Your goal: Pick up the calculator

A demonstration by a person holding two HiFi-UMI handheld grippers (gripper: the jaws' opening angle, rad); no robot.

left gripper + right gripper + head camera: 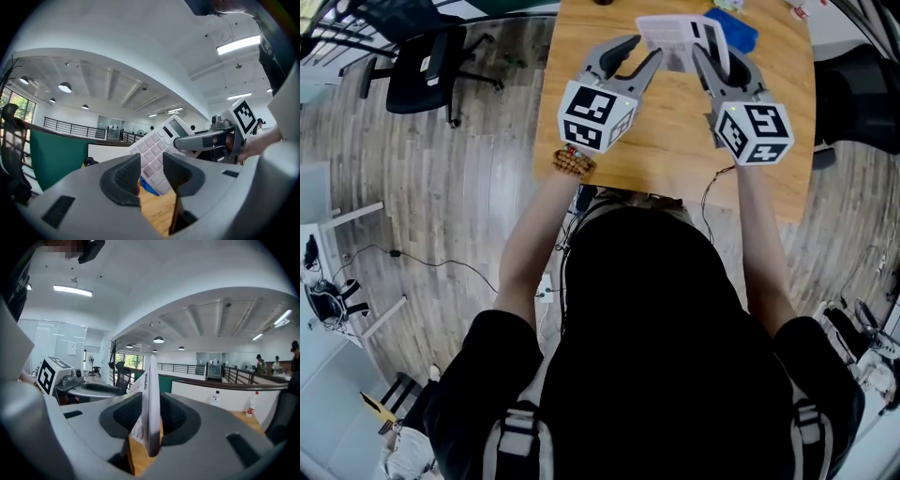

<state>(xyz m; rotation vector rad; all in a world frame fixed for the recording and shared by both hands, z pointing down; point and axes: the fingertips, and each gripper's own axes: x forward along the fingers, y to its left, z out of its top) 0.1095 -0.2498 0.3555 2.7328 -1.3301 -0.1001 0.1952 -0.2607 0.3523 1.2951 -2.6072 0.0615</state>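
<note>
The white calculator (673, 39) is lifted off the wooden table (675, 141), standing on edge. My right gripper (712, 49) is shut on its right side. In the right gripper view the calculator (152, 394) runs edge-on between the two pads of that gripper (151, 420). My left gripper (643, 52) is open just left of the calculator, fingers pointing at its lower left corner. In the left gripper view the keypad (154, 147) shows beyond the open left gripper (151, 176), nothing between the pads, and the right gripper's finger (201, 139) lies across the calculator's face.
A blue object (736, 28) lies on the table behind the calculator. A black office chair (427, 61) stands on the wood floor to the left. Two bottles (215, 398) stand on a far desk in the right gripper view.
</note>
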